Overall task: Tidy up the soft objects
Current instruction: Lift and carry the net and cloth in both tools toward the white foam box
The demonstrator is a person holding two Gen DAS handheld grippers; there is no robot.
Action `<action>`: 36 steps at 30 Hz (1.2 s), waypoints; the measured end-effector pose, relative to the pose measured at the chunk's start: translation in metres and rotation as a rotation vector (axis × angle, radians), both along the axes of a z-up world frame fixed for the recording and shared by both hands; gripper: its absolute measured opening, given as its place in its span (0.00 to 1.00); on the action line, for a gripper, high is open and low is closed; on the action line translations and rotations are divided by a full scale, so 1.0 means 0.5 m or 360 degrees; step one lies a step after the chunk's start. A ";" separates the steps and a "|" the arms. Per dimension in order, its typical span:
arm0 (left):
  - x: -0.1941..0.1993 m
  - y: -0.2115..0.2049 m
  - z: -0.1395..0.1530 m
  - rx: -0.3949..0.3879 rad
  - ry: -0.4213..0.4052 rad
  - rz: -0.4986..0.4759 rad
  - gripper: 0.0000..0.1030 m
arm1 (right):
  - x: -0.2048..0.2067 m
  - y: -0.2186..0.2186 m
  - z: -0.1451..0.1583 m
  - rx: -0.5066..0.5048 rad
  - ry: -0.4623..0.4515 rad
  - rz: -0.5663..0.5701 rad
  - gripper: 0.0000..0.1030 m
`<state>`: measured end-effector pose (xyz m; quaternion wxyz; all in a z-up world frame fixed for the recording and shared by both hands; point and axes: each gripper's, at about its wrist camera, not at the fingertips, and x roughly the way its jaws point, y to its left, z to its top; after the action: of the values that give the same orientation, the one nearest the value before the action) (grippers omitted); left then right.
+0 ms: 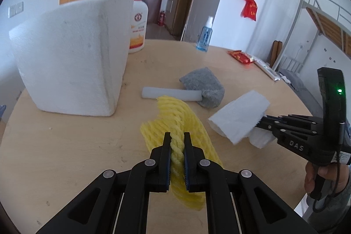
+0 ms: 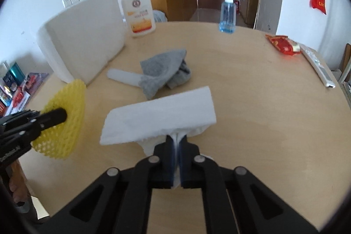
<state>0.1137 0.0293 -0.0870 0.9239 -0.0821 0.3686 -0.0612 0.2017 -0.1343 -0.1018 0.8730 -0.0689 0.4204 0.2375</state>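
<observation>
My left gripper (image 1: 177, 135) is shut on a yellow foam net sleeve (image 1: 175, 115) and holds it above the round wooden table (image 1: 65, 146); it also shows in the right wrist view (image 2: 65, 124). My right gripper (image 2: 177, 137) is shut on a folded white tissue sheet (image 2: 160, 117), held above the table; the tissue shows in the left wrist view (image 1: 239, 115). A grey cloth (image 2: 164, 71) and a white foam rod (image 2: 125, 77) lie mid-table, the cloth over one end of the rod. A large white foam box (image 1: 70, 54) stands at the left.
A white pump bottle with red top (image 2: 139, 12) and a blue spray bottle (image 2: 227, 14) stand at the far edge. A red snack packet (image 2: 283, 44) and a remote control (image 2: 318, 65) lie at the right. Books (image 2: 17, 89) lie beyond the table's left edge.
</observation>
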 end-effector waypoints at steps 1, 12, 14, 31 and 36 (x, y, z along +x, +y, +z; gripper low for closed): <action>-0.006 0.001 0.007 0.0001 -0.0015 0.0005 0.09 | -0.005 -0.003 0.008 0.0025 -0.0012 -0.0005 0.05; -0.089 -0.011 0.092 0.0074 -0.0208 0.0067 0.09 | -0.085 -0.011 0.107 0.0151 -0.0224 0.0048 0.05; -0.110 -0.014 0.114 0.0097 -0.0255 0.0082 0.09 | -0.105 -0.014 0.128 0.0172 -0.0272 0.0059 0.05; -0.288 -0.055 0.256 0.0222 -0.0649 0.0137 0.09 | -0.280 -0.069 0.276 0.0352 -0.0721 0.0124 0.05; -0.326 -0.062 0.282 0.0266 -0.0743 0.0160 0.09 | -0.312 -0.082 0.301 0.0394 -0.0807 0.0127 0.05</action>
<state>-0.0492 -0.0020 0.0538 0.9895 -0.0072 0.1444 -0.0018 0.0458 -0.1753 0.0485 0.9420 -0.0355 0.1535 0.2963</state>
